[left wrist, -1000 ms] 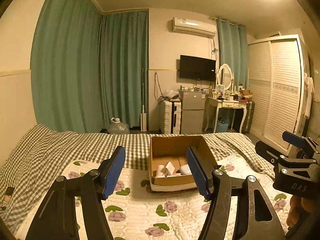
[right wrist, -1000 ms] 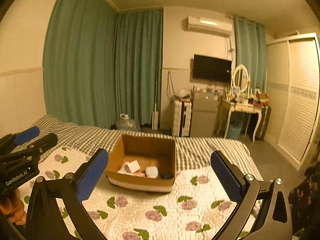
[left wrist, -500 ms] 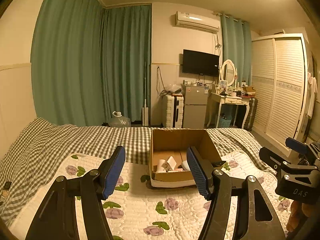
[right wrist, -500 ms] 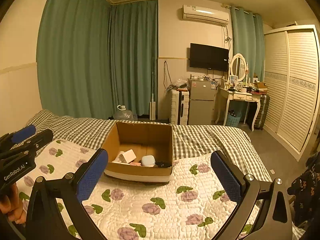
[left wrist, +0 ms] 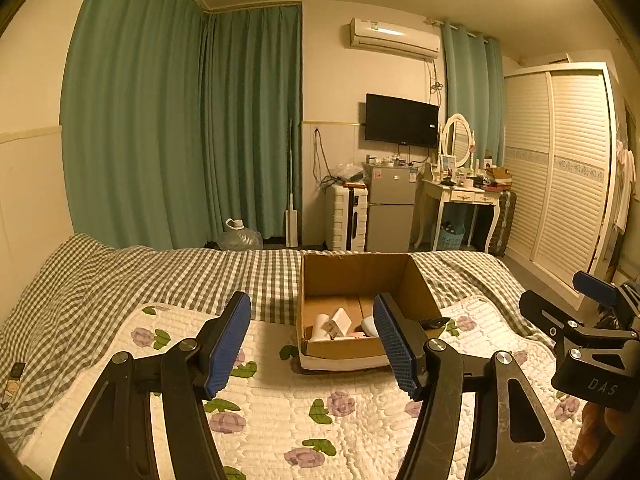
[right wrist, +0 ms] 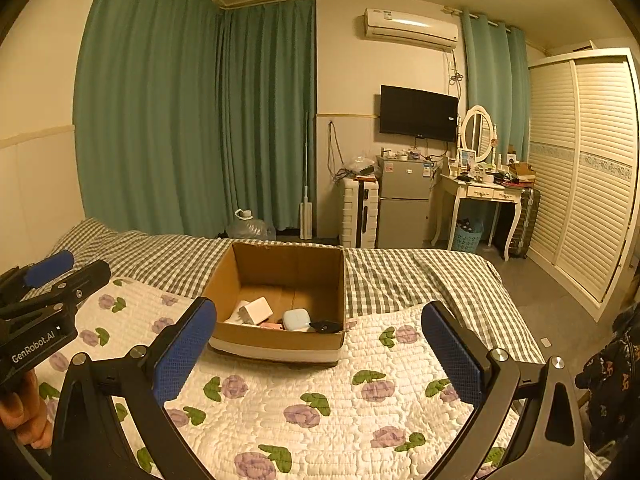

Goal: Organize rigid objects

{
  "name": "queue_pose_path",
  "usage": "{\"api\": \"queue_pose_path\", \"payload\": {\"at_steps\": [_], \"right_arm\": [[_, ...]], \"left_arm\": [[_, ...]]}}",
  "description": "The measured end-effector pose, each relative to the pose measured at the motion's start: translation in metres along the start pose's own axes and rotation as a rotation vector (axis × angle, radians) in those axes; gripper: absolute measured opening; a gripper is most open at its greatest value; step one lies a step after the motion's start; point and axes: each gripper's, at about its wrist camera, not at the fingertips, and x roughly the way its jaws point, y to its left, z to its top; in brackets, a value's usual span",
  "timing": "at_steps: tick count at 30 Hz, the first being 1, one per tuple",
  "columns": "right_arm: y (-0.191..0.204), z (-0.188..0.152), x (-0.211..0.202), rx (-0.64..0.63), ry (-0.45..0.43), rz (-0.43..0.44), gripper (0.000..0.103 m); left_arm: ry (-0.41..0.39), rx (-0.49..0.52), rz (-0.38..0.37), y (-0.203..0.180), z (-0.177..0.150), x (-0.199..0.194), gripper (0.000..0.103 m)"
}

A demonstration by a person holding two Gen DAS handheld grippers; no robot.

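An open cardboard box (right wrist: 224, 276) sits on the bed's floral quilt (right wrist: 320, 400); it also shows in the left wrist view (left wrist: 420, 288). Inside lie a white charger block (right wrist: 256, 311), a pale rounded case (right wrist: 297, 318), a small black item (right wrist: 326, 325) and a pink object. My left gripper (left wrist: 312, 344) is open and empty, held above the quilt short of the box; it shows at the left of the right wrist view (right wrist: 52, 276). My right gripper (right wrist: 320, 352) is open and empty in front of the box; it shows at the right of the left wrist view (left wrist: 576, 300).
A checked blanket (right wrist: 400, 276) covers the far half of the bed. Beyond stand green curtains (right wrist: 180, 120), a white suitcase (right wrist: 360, 212), a small fridge (right wrist: 404, 204), a dressing table (right wrist: 484, 192), a louvred wardrobe (right wrist: 592, 168) and a water jug (right wrist: 250, 228).
Both wrist views have tilted or risen slightly, so the box sits lower and a little farther in frame. Both grippers stay open and empty.
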Motion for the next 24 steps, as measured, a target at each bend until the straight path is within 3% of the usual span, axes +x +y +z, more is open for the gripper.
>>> {"api": "queue_pose_path", "payload": {"at_steps": [24], "right_arm": [[0.0022,-0.0033,0.0032,0.001,0.015,0.009,0.103]], "left_arm": [[0.014,-0.005,-0.006,0.0016,0.0027,0.0056,0.067]]}}
